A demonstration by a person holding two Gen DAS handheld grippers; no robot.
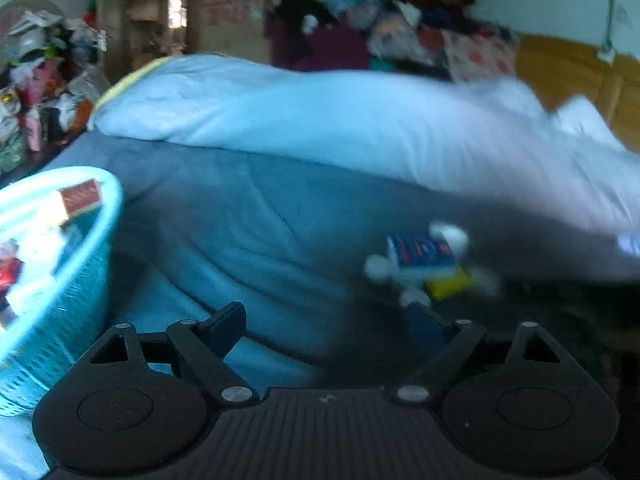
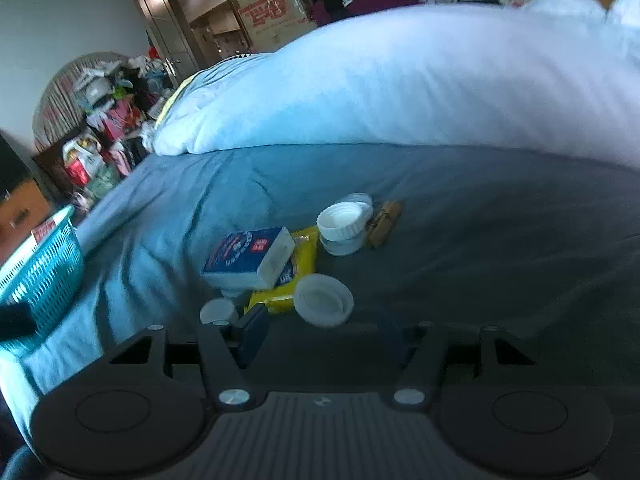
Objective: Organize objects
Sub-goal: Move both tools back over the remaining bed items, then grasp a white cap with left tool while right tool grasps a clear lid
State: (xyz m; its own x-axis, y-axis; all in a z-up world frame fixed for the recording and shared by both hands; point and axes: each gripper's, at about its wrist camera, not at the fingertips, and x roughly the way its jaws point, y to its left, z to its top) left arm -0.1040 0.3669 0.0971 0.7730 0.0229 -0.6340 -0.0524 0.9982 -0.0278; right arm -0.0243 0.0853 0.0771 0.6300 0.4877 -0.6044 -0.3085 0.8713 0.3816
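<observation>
A small pile lies on the blue bedsheet: a blue and white box (image 2: 250, 256) on a yellow packet (image 2: 288, 280), a white jar (image 2: 344, 226), a white lid (image 2: 323, 300), a smaller white cap (image 2: 218, 311) and a tan wooden piece (image 2: 385, 222). My right gripper (image 2: 326, 340) stands open just in front of the pile, nothing between its fingers. In the left wrist view the same box (image 1: 420, 252) and yellow packet (image 1: 448, 286) appear blurred at the right. My left gripper (image 1: 330, 324) is open and empty. A teal basket (image 1: 68, 292) holding a red box (image 1: 80, 196) sits at its left.
A large white duvet (image 2: 400, 80) is heaped across the far side of the bed. The teal basket (image 2: 44, 276) sits on the bed's left edge. Piled bags and clutter (image 2: 104, 136), cardboard boxes (image 2: 272, 8) and clothes stand beyond the bed.
</observation>
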